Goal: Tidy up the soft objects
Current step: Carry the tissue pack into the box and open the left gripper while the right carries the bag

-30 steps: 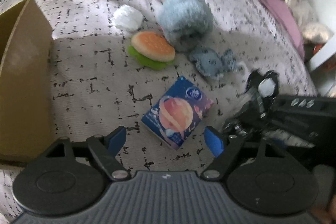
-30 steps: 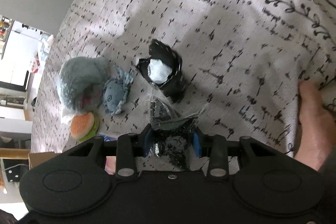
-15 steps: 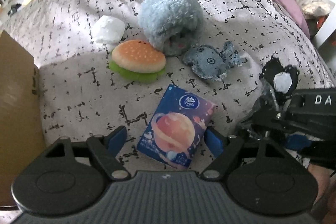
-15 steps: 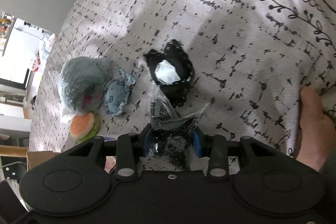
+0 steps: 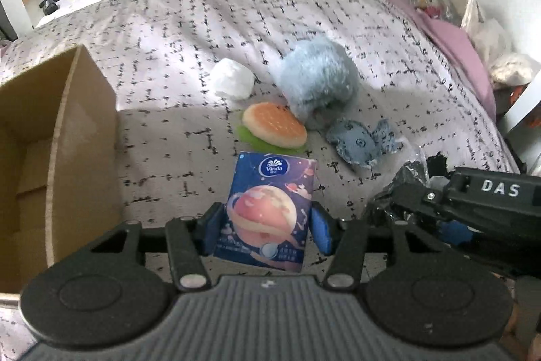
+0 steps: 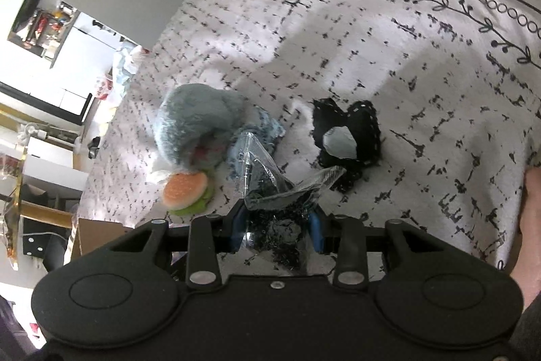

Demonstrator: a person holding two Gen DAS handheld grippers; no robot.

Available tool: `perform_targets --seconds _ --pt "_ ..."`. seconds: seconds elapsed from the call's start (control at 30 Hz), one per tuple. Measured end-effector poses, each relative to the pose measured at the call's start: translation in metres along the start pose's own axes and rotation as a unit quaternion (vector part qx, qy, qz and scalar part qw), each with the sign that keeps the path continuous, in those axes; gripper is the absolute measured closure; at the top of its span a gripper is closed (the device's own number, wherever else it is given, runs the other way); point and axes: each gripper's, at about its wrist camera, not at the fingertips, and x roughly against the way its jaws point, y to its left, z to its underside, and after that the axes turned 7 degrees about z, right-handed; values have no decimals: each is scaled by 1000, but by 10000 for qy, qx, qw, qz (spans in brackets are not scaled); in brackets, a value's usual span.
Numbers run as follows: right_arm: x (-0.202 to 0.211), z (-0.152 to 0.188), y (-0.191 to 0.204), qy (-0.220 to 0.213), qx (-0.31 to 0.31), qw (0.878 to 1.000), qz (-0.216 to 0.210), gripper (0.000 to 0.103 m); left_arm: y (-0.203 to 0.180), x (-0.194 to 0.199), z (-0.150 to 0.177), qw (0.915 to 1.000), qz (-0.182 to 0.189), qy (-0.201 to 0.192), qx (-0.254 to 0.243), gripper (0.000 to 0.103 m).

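Note:
A blue tissue pack (image 5: 270, 205) with a planet print stands tilted up between the blue pads of my left gripper (image 5: 267, 225), whose jaws are closing and press on its two sides. My right gripper (image 6: 277, 225) is shut on a crinkled clear plastic bag (image 6: 274, 188) full of black bits. On the patterned bedspread (image 5: 169, 56) lie a burger toy (image 5: 274, 127), a fluffy blue plush (image 5: 314, 76), a small blue fabric toy (image 5: 358, 142), a white soft lump (image 5: 233, 78) and a black fabric toy (image 6: 348, 137) with a white patch.
An open cardboard box (image 5: 57, 137) stands at the left of the bed. The black frame of the other tool (image 5: 490, 192) crosses the right side of the left wrist view. A person's hand (image 6: 531, 208) rests at the bed's right edge. Bags and clutter sit beyond the bed.
The left gripper's jaws have narrowed onto the tissue pack, and pack and gripper have come up from the bed. The right gripper has rolled slightly and still holds the bag.

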Motion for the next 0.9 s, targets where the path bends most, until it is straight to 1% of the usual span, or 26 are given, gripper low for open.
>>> perform_targets --seconds 0.2,0.47,0.57,0.67,0.9 --pt "13 4 13 -181 431 9989 -53 66 5 29 -2 9999 1 -130 102 50" --pt "28 8 25 -244 631 9976 -136 67 11 71 -11 9983 -6 -546 213 50" --pt "37 11 31 -306 675 9971 -187 67 16 85 -11 9967 -81 -719 363 50" --pt "45 13 41 -379 747 9962 -256 67 23 97 -12 9951 -121 -839 515 50" --pt "59 22 66 -468 1048 9924 -444 67 40 123 -11 9921 -185 -1059 654 50"
